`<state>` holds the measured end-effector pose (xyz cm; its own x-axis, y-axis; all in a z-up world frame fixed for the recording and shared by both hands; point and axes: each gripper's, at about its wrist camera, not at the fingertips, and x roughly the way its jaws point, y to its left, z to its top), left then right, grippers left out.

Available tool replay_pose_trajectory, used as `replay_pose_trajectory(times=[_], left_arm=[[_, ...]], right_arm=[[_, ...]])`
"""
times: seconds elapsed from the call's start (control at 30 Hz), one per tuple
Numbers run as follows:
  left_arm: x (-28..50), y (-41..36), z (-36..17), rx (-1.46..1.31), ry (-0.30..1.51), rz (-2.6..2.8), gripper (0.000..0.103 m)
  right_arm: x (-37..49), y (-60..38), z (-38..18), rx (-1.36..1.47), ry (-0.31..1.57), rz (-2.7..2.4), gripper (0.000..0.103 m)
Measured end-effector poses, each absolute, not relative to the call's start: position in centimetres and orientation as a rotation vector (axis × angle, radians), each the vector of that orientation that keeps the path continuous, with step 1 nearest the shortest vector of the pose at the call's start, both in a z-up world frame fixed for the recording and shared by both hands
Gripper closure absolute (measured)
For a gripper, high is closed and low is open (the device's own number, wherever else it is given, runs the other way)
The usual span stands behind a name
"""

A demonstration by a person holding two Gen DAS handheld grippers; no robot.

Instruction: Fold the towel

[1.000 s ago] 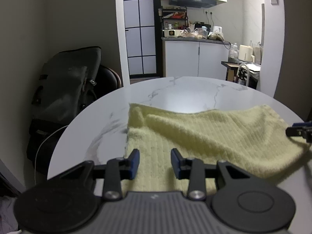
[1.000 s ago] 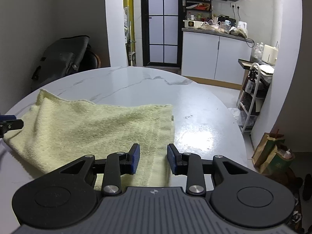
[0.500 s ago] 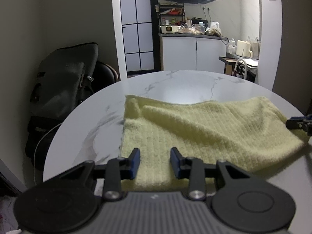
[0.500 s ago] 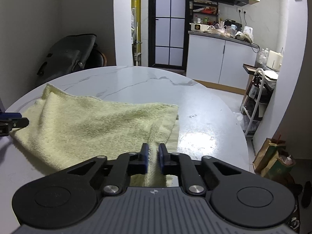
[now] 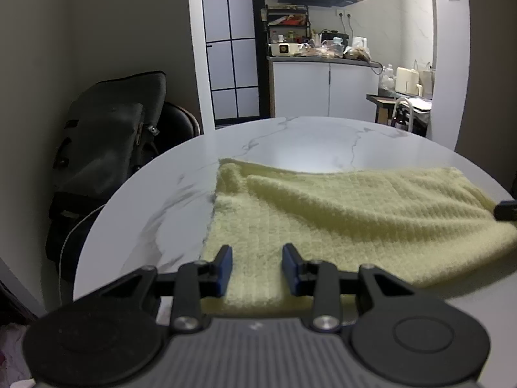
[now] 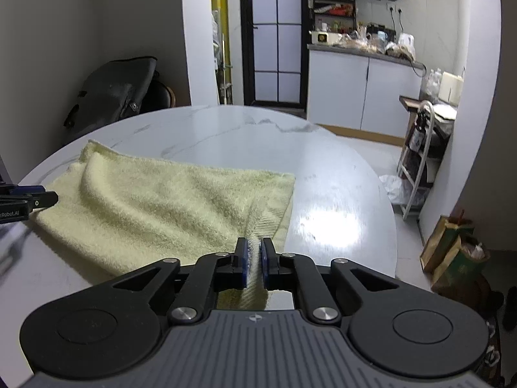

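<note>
A pale yellow towel (image 5: 339, 213) lies spread on the round white marble table (image 5: 307, 139). In the left wrist view my left gripper (image 5: 257, 266) stands open over the towel's near left edge, its blue pads on either side of the cloth with a wide gap. In the right wrist view the same towel (image 6: 168, 200) stretches leftward, and my right gripper (image 6: 254, 260) is shut on its near right corner, a ridge of cloth pinched between the pads. The left gripper's tip (image 6: 29, 202) shows at the towel's far left edge.
A dark bag (image 5: 106, 148) rests on a chair left of the table. The table's edge (image 6: 387, 226) drops off to the right, where a wire rack (image 6: 416, 168) and paper bags (image 6: 458, 255) stand on the floor. Kitchen cabinets (image 6: 362, 93) lie behind.
My right gripper went from open to shut on the towel's near right corner, and the cloth has bunched up there. The left gripper has stayed open over the left edge.
</note>
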<state>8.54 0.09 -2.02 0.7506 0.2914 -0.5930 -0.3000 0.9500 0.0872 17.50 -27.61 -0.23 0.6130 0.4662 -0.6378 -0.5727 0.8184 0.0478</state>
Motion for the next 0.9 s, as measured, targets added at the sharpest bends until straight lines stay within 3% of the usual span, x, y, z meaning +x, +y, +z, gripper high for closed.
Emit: replay_pose_trajectory(times=[0.27,0.33,0.9], left_arm=[[8.8,-0.4,-2.0,0.031,0.648,0.341,0.063],[8.9,-0.5,-2.1,0.027,0.641,0.364,0.059],[10.0,0.5,-1.8,-0.057,0.651,0.366,0.06]], right_arm=[[16.9,-28.5,-0.4,-0.152,0.703,0.577,0.073],[16.7,-28.8,-0.6,-0.146,0.702,0.587,0.072],[12.9,-28.6,-0.1,-0.194,0.709,0.634,0.072]])
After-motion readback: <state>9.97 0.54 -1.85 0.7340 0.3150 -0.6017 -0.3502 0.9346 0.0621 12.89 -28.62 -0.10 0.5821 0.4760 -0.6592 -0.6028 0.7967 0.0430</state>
